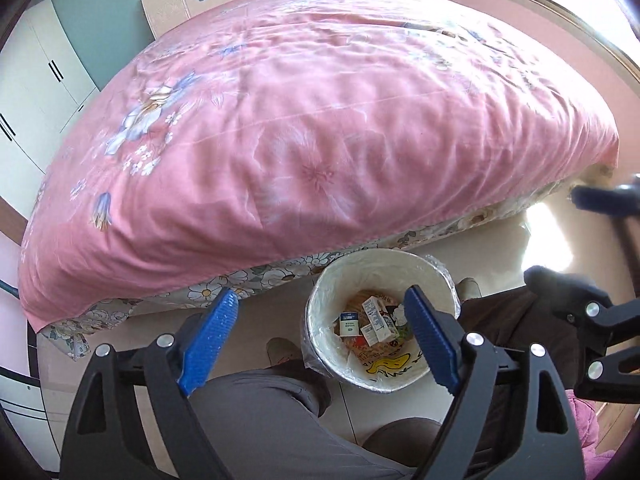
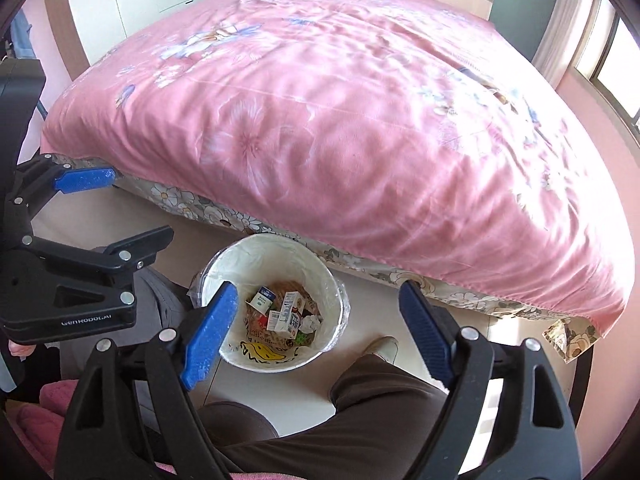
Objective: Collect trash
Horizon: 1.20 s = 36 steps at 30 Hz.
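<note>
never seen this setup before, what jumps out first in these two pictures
A big pink floral quilt covers the bed and fills most of both views. On the floor at the foot of the bed stands a white lined trash bin holding small cartons and crumpled wrappers, between the person's shoes. Both blue-padded grippers, left gripper and right gripper, hang open and empty above it.

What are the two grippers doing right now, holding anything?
Left gripper: jaws open, holding nothing.
Right gripper: jaws open, holding nothing.

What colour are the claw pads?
Blue pads on black arms, clearest in the right wrist view.
</note>
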Each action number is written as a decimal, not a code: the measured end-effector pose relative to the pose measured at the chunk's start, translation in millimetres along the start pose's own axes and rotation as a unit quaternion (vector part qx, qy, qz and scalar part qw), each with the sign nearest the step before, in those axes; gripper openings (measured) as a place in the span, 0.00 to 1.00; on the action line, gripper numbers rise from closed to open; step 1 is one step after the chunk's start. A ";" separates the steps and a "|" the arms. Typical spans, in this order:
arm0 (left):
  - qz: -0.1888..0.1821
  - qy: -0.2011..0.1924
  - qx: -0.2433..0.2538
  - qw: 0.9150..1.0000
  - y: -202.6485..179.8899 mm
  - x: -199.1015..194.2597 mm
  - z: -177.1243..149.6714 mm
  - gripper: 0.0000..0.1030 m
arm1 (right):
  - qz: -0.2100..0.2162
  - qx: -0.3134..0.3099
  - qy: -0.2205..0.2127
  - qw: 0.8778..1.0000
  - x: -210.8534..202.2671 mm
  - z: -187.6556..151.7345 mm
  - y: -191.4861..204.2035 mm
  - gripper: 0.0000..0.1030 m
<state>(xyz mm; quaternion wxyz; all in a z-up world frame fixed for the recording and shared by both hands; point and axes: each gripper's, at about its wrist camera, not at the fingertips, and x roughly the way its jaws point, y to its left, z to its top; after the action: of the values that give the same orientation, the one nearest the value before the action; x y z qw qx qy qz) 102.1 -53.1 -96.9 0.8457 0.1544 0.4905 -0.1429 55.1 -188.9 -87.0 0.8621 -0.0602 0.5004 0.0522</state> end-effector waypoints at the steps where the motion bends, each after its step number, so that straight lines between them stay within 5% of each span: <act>1: 0.001 -0.008 -0.002 1.000 0.7 -7.2 0.1 0.86 | -0.004 0.004 -0.009 1.000 -6.8 -0.3 -0.5 0.79; 20: 0.001 -0.113 -0.023 0.993 4.3 -110.4 -31.0 0.90 | -0.039 0.021 -0.121 0.992 -100.0 -35.6 30.5 0.83; 36: 0.039 -0.135 -0.030 0.990 1.7 -133.2 -59.3 0.92 | -0.063 0.044 -0.133 0.988 -111.1 -62.1 39.1 0.83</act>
<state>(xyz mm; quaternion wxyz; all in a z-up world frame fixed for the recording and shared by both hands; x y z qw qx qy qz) -7.5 -15.7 -8.3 0.9134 0.1277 0.3693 -0.1143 -58.8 -163.3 -23.0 0.9243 -0.0466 0.3785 -0.0168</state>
